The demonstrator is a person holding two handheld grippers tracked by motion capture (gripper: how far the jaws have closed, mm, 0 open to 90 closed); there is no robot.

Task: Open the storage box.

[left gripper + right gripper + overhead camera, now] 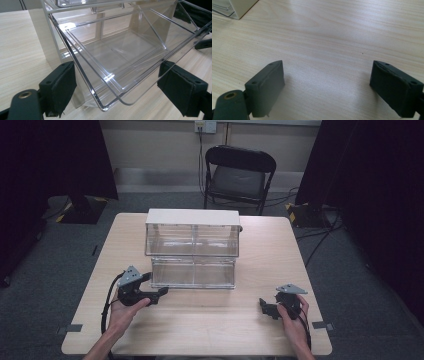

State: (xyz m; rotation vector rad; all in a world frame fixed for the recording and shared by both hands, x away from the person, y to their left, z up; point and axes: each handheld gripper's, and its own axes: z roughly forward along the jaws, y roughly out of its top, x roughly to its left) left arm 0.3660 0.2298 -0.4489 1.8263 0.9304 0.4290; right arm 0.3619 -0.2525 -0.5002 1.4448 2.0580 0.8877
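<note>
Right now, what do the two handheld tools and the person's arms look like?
Both are black, pistol-shaped devices. The left tool and the right tool each carry a grey three-cornered plate on top and trail a black cable toward the person. Up close, each has two flat rectangular black pads with small screw holes. The forearms are bare, no sleeves visible.

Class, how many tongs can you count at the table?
2. The left tongs are at the clear drawer unit's lower left corner; the right tongs rest apart, near the table's right front.

Soft even light, mild blur
</note>
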